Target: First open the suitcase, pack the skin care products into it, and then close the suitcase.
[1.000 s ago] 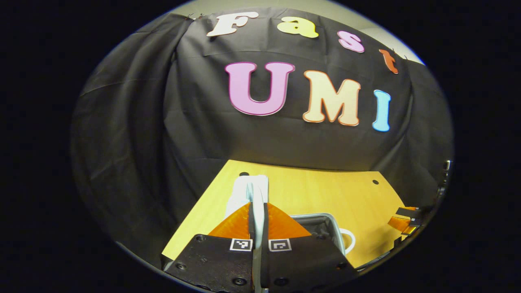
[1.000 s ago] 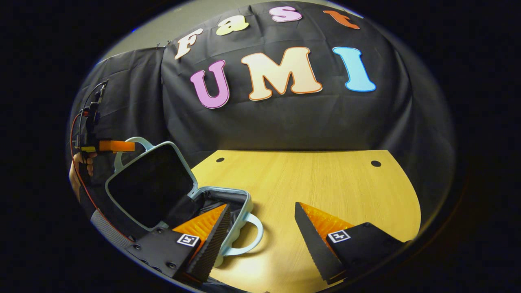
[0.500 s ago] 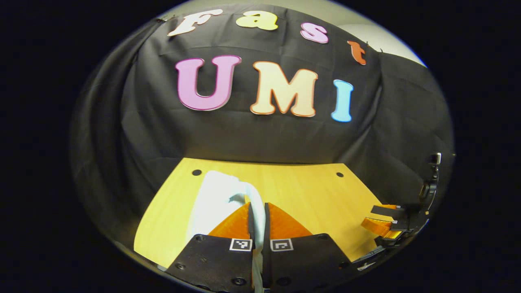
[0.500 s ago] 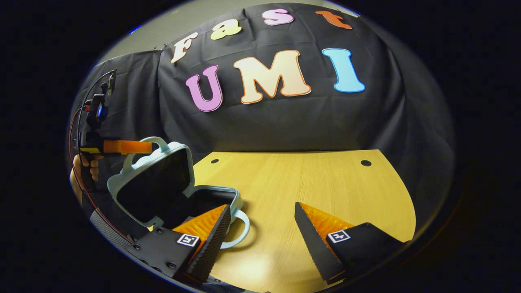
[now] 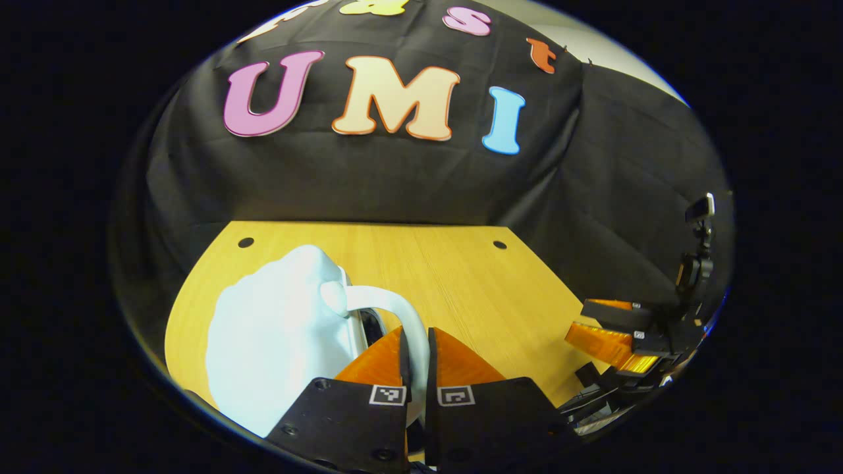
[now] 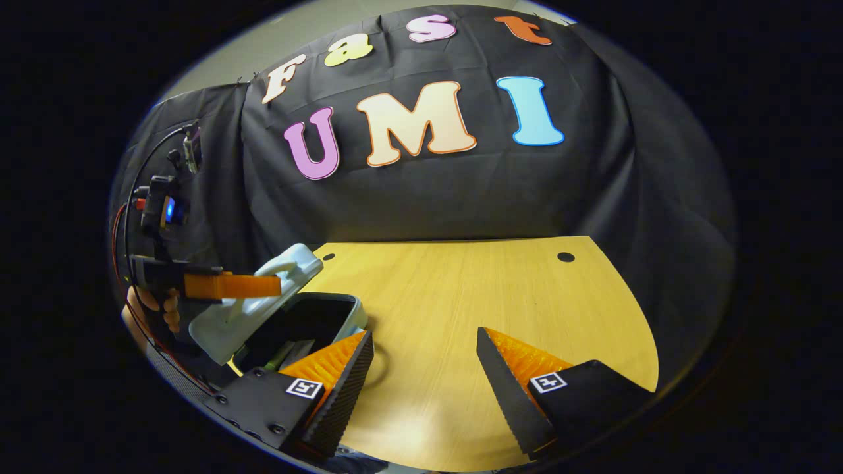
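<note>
The pale blue suitcase lid [image 5: 276,329] is tilted low over the case in the left gripper view. My left gripper [image 5: 415,332] is shut on the lid's white handle [image 5: 395,309]. In the right gripper view the lid [image 6: 263,296] leans partway over the dark inside of the suitcase base [image 6: 352,316], with the left gripper [image 6: 230,285] and the hand [image 6: 155,309] that holds it at the far left. A pale item lies inside, too small to identify. My right gripper [image 6: 425,336] stands open over the table, its left finger just beside the base's rim.
The wooden table [image 6: 474,296] has two small dark holes near its far edge and stretches to the right of the suitcase. The black cloth wall stands behind it. In the left gripper view the right gripper [image 5: 612,329] shows at the right.
The lid has swung down from nearly upright to a low tilt over the base, carried by my left gripper on its handle. My right gripper has stayed open in about the same place.
</note>
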Demonstrator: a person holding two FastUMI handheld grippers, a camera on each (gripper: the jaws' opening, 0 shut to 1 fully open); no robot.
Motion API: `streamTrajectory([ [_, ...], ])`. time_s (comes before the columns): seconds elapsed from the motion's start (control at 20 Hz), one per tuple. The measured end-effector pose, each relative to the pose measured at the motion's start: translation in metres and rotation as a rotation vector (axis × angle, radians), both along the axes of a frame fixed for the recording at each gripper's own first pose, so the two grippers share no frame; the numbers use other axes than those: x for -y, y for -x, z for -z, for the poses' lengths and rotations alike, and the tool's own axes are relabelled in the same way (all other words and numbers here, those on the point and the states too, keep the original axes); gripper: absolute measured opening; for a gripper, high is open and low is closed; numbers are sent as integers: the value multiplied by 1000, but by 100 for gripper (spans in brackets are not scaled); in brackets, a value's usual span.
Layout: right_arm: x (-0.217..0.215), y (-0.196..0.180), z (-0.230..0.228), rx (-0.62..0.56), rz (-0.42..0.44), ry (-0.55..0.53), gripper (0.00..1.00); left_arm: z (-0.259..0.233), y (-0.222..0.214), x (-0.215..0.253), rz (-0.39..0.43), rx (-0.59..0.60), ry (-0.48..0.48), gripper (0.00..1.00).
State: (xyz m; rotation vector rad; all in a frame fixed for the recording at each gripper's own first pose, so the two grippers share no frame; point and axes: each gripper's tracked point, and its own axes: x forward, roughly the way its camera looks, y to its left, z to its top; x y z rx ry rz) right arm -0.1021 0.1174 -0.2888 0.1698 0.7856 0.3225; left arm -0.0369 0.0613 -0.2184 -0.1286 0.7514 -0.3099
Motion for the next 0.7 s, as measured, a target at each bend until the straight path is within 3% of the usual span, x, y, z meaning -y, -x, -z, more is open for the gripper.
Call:
streamTrajectory([
  [0.3, 42, 1, -4, 21, 13, 31, 98, 56, 10, 33, -12, -86, -37, 11],
  [0.4, 56, -4, -12, 55, 14, 40, 98, 43, 8, 55, -17, -41, 19, 15],
  [0.45, 61, -10, -17, 74, 17, 39, 98, 32, 6, 63, -28, -7, 37, 25],
  [0.6, 69, -27, -42, 150, 25, 26, 98, -17, -19, 63, -99, 174, -17, 97],
  [0.7, 71, -44, -69, 233, 50, 34, 98, -60, -31, 46, -168, 328, -94, 95],
])
